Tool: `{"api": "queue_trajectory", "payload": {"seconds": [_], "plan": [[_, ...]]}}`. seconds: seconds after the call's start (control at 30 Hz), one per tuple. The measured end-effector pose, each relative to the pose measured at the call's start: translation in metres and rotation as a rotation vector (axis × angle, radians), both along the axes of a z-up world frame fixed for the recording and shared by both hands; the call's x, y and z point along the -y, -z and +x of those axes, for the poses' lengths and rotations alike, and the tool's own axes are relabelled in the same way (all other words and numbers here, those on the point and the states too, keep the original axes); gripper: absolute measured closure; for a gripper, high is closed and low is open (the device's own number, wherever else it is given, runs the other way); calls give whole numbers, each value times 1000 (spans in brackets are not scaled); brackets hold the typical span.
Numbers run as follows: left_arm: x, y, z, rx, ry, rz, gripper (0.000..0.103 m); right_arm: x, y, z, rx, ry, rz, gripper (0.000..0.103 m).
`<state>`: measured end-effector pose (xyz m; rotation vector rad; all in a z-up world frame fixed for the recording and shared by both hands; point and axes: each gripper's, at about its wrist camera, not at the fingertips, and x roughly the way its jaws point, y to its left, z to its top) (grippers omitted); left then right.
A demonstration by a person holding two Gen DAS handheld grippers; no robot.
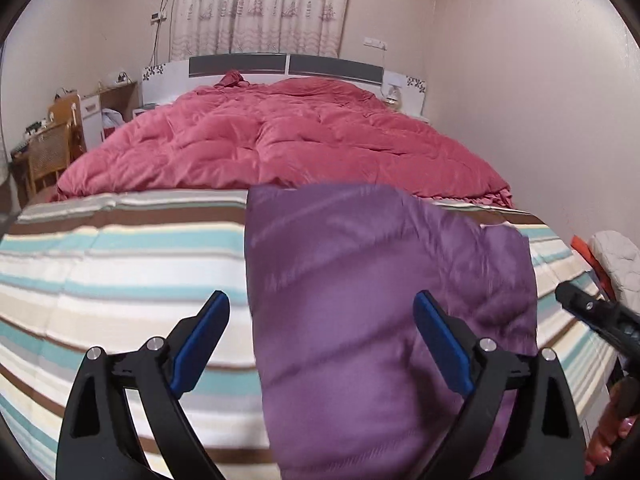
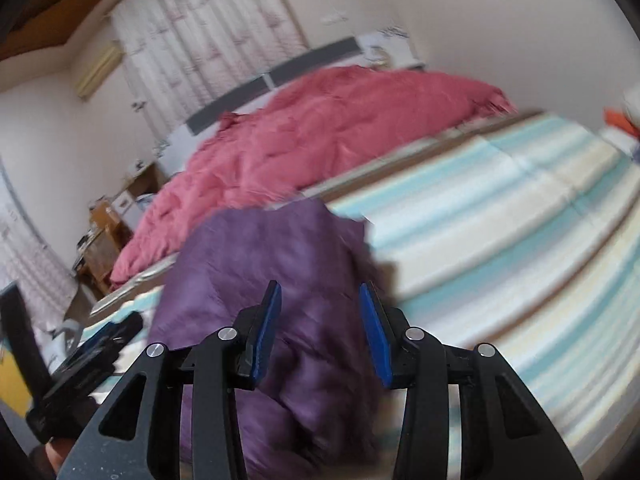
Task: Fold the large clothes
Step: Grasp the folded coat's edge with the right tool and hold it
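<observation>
1. Fingers of the left gripper (image 1: 322,340) stand wide apart, clasping nothing; one blue pad hangs over the striped sheet, the other over the purple jacket (image 1: 384,300) below.
2. Fingers of the right gripper (image 2: 320,334) are partly closed, with a clear gap between them; the jacket shows through that gap, but the blur leaves it uncertain whether any cloth is pinched, and they look free of it.
3. Purple jacket lies folded into a puffy bundle on the near part of the bed (image 1: 120,272), on the striped sheet, its far edge just short of the red quilt (image 1: 280,140).
4. Judged by its quilted, shiny shell, the garment should be light, soft and springy, and rather slippery; a fold may puff open once released.
5. Best hold seems a doubled edge or corner of the bundle, pinched deep so the slick fabric cannot slide out.
6. Beyond the quilt stand the headboard (image 1: 288,66) and curtain (image 1: 260,8).
</observation>
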<state>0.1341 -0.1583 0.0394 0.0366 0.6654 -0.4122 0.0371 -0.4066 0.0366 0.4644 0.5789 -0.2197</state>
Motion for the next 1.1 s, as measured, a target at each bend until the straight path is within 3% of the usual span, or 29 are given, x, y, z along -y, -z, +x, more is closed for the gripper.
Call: {"api": "queue_trajectory", "payload": {"seconds": [0.13,0.33,0.5,0.67,0.93,1.1], "plan": [[28,-5,27,-11,-56,87,9,-12,-4,56,-67,-54,-108,64],[56,17,56,-69,-72,188,7,10,42,93,-203,12,-109,76],[69,37,62,-109,-30,158,5,22,82,97,-226,26,-130,76],[80,57,63,-100,-29,172,2,38,103,112,-240,23,-64,76],[85,80,76,-152,-44,172,2,34,116,125,-253,39,-108,76],[82,75,69,-142,-49,169,2,32,114,124,-248,39,-126,76]]}}
